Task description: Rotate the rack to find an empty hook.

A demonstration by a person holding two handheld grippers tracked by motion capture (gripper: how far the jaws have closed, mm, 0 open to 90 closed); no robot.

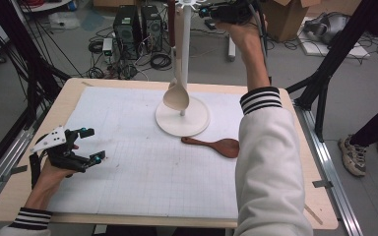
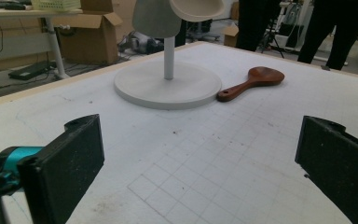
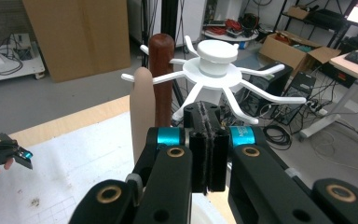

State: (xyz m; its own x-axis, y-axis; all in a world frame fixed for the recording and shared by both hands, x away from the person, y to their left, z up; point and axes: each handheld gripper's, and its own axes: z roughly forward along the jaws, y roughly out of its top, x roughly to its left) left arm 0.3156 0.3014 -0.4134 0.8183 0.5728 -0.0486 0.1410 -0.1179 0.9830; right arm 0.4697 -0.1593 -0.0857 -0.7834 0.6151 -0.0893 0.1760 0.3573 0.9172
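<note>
White stand (image 1: 182, 118) on a white, faintly gridded mat (image 1: 142, 172). Pale beige spoon (image 1: 176, 97) hanging; dark reddish-brown spoon (image 1: 215, 146) lying. Black grippers with teal accents. Cream sleeve (image 1: 268, 162), black-and-white striped cuff. Table edge (image 1: 69, 88) light wood, probably.

My table (image 1: 19, 196) is light wood with a white grid mat (image 1: 142, 167) over most of it. On the mat sit the white rack's round base (image 1: 182, 120) and a dark wooden spoon (image 1: 216, 146) just beside it.

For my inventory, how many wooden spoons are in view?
3. A dark reddish-brown wooden spoon lies on the white mat beside the stand; a pale wooden spoon and a dark wooden spoon hang on the white rack.
</note>
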